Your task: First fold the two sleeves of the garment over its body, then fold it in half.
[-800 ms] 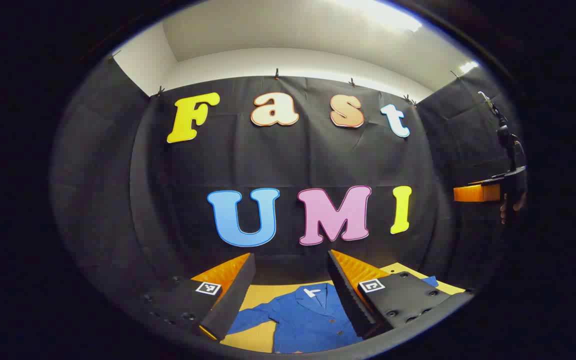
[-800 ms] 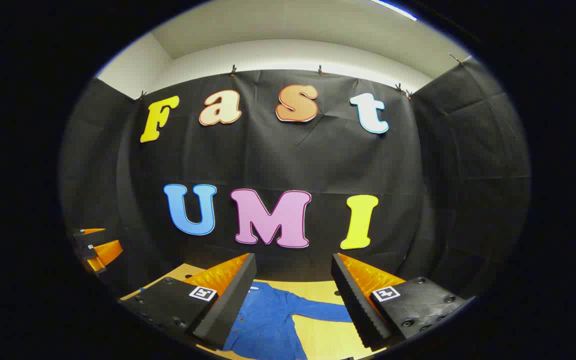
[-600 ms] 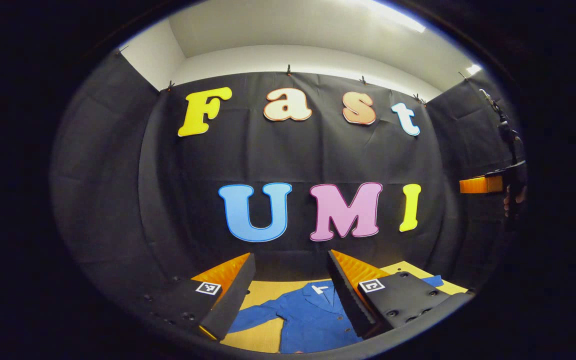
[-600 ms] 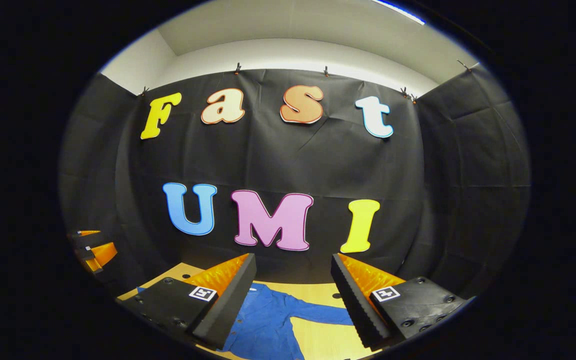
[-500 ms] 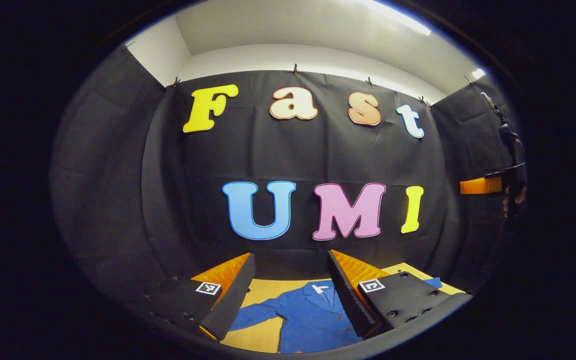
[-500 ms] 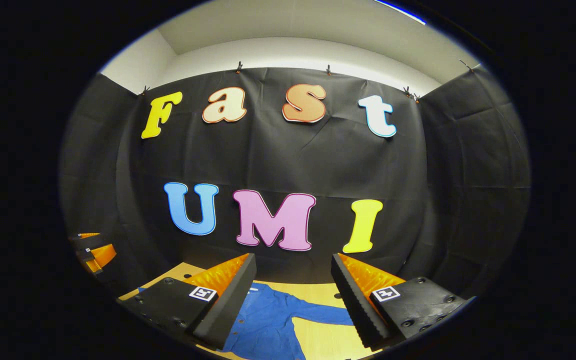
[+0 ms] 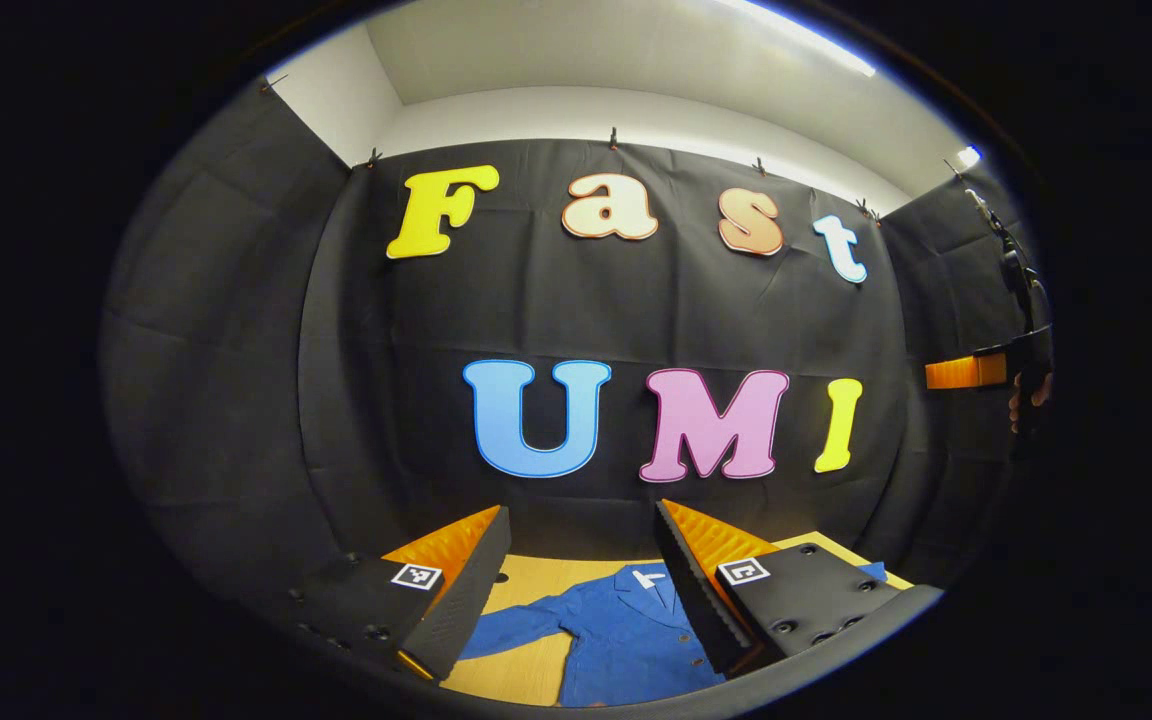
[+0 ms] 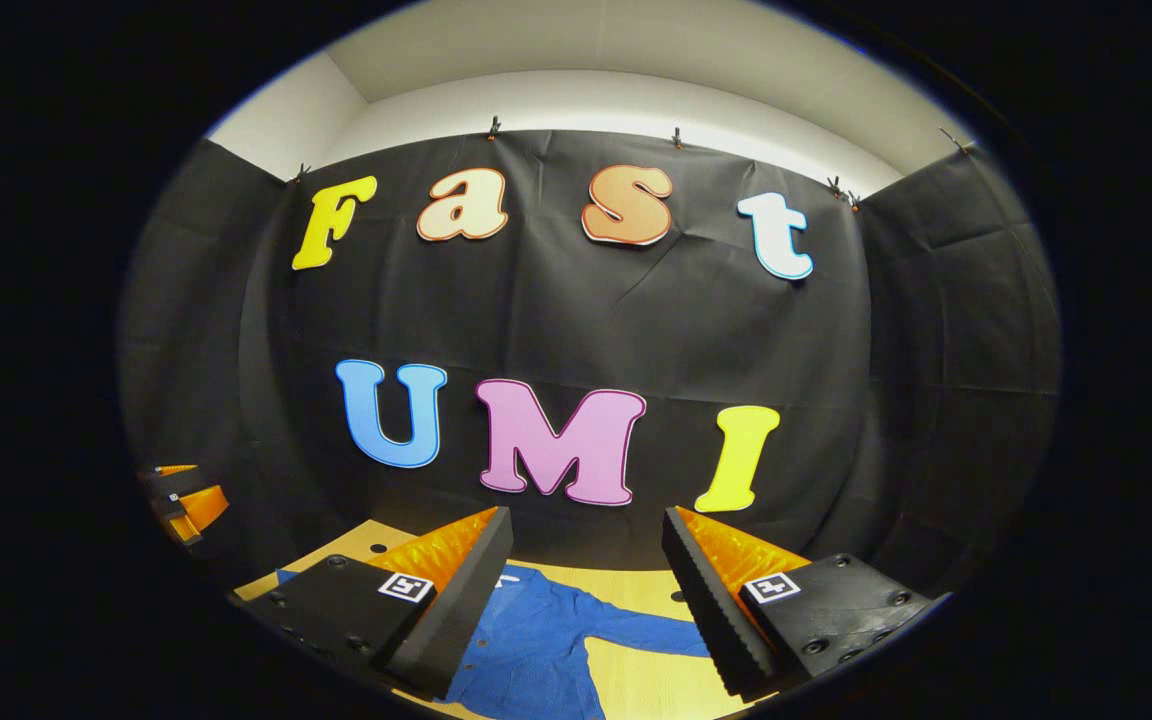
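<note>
Garment: blue shirt lies flat on the wooden table, sleeves spread out.
Left gripper: raised above the shirt, fingers apart, empty.
Right gripper: raised above the shirt, fingers apart, empty.

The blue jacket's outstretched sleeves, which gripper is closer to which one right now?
Left gripper is above the jacket nearer the sleeve stretching left; right gripper is above nearer the sleeve stretching right. Both are open, neither touching the cloth.
</note>
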The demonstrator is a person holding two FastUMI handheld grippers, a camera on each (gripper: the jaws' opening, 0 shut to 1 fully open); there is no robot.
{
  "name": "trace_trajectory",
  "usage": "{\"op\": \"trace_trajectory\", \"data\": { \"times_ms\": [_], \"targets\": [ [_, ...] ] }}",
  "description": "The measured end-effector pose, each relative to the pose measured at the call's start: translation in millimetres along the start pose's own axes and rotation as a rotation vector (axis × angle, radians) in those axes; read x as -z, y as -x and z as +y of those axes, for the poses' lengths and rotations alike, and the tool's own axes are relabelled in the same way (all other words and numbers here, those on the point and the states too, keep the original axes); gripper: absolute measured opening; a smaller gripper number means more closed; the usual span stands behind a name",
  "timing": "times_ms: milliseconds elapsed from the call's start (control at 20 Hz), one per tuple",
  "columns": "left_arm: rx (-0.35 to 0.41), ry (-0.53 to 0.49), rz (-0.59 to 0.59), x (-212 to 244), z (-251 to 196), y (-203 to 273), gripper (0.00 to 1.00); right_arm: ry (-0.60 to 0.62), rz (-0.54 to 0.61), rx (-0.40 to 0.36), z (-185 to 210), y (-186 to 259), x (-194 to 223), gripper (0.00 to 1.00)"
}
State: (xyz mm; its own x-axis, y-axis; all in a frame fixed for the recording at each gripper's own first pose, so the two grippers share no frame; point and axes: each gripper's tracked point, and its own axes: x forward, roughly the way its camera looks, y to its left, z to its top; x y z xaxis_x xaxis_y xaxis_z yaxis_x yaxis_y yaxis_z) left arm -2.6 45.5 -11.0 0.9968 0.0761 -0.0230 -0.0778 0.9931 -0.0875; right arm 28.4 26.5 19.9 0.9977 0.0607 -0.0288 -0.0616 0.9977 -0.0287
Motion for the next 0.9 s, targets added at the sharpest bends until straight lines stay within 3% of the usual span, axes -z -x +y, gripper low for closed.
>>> {"op": "trace_trajectory", "data": {
  "times_ms": [200,500,750,800,850,900],
  "targets": [
    [-0.02,-0.017,-0.006,-5,0,0,0.83,0.01,-0.031,-0.013,-2,-2,-3,0.96],
    [-0.002,-0.037,-0.004,-10,-7,-6,0.82,-0.06,0.078,-0.024,-8,-22,22,0.96],
    [0.115,-0.01,0.028,-4,-28,-24,0.8,-0.108,0.295,0.024,-46,-51,76,0.96],
    [0.139,0.002,0.04,0,-32,-27,0.85,-0.12,0.37,0.052,-62,-57,96,0.96],
    [0.163,0.009,0.05,5,-37,-31,0.8,-0.147,0.448,0.068,-75,-64,117,0.96],
    [0.185,0.014,0.063,11,-43,-35,0.82,-0.171,0.522,0.086,-89,-69,140,0.96]
  ]
}}
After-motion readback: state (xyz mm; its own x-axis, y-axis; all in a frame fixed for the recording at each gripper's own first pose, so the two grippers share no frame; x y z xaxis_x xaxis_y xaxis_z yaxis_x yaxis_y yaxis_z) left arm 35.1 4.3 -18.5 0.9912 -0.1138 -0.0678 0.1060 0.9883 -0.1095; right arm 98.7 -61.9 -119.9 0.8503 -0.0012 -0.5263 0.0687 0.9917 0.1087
